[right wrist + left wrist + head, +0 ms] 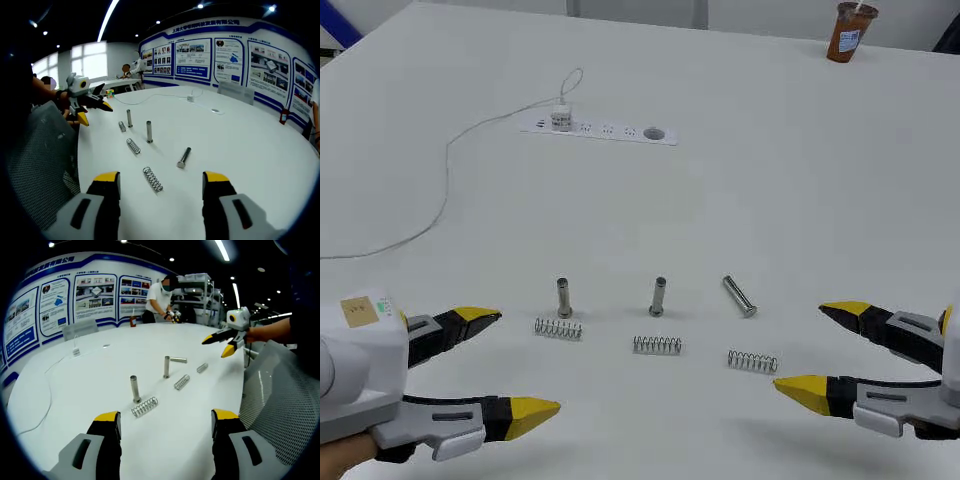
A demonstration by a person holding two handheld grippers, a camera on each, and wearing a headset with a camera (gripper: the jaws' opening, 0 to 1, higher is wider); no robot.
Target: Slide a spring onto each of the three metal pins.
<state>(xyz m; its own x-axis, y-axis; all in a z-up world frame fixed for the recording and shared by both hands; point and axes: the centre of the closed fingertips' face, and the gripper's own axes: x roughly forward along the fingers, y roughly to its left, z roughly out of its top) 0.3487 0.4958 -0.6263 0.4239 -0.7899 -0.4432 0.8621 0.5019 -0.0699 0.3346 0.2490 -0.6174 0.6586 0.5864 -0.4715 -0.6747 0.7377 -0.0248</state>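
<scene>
Where the smooth white bench top (770, 180) runs nearest the person, items lie as follows.

- Left gripper (520, 362): grey body and black tapered jaws with yellow tips. The jaws are spread wide with nothing between them. It sits near left of the pins.
- Left pin (563, 297): plain metal cylinder with a flared foot, upright.
- Left spring (558, 328): fine wire coil, lying flat just beside that foot.
- Middle pin (658, 296): same form, upright.
- Middle spring (657, 345): lying nearer than the middle pin, apart from it.
- Right pin (739, 296): on its side, head toward the near right.
- Right spring (752, 361): lying nearer than the right pin, apart from it.
- Right gripper (803, 347): same make, jaws parted and empty.
- Far side: flat white power strip (605, 130) with a thin looping cable (440, 200).
- Far right: cup (851, 30) with orange-brown contents.
</scene>
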